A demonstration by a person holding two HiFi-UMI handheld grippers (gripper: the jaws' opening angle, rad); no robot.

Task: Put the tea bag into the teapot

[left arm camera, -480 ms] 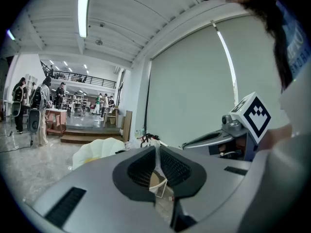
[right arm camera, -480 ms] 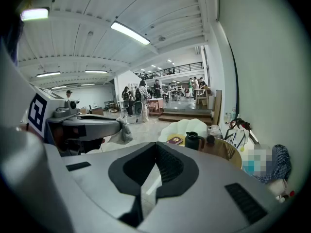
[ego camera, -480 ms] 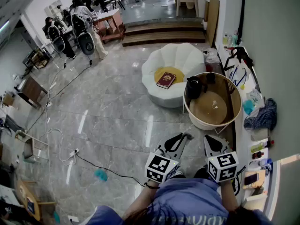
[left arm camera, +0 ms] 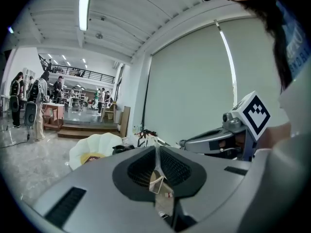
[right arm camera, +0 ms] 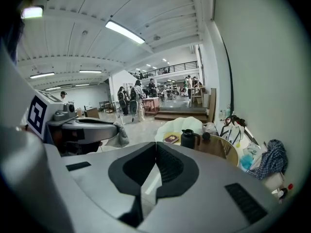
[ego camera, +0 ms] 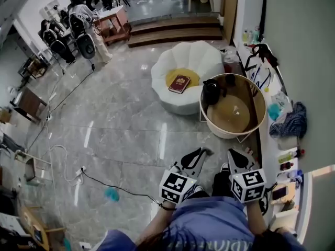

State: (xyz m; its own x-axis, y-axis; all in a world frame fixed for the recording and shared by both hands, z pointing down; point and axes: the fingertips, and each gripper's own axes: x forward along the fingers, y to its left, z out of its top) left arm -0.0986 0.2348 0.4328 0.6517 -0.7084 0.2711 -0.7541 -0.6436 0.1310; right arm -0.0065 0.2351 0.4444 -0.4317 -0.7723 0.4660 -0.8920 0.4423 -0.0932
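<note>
Head view first: I'm looking steeply down at a glossy grey floor (ego camera: 120, 119), with both claws held low in the frame. The left gripper (ego camera: 205, 151) angles up toward the round table (ego camera: 230, 135), and the right gripper (ego camera: 232, 152) sits just beside it. The black teapot (ego camera: 211, 93) stands at the table's left edge, well apart from both claws. Next to the table is a white petal-shaped chair (ego camera: 175, 104) with a dark red book (ego camera: 179, 83) lying on its yellow cushion. Whatever's printed on the cover is too small for me to read. The only markings I can make out are the black-and-white square codes on the two gripper cubes, and those are patterns, not letters.

Left gripper view: this claw is pinching the tea bag (left arm camera: 156, 182). The jaws are pressed together at the tips, and a small tan paper piece with a loop of string sits in the gap behind them. The chair and the dark teapot (left arm camera: 119, 149) show beyond the jaws. The right gripper shows off to the side, its square code facing me.

Right gripper view: the jaws are pressed together with nothing between them. Straight ahead, the teapot (right arm camera: 187, 139) is upright on the table (right arm camera: 232, 154), with a small dark round thing just beside it that I can't identify. The left gripper is at the left of the frame with a pale scrap hanging at its tip.
</note>
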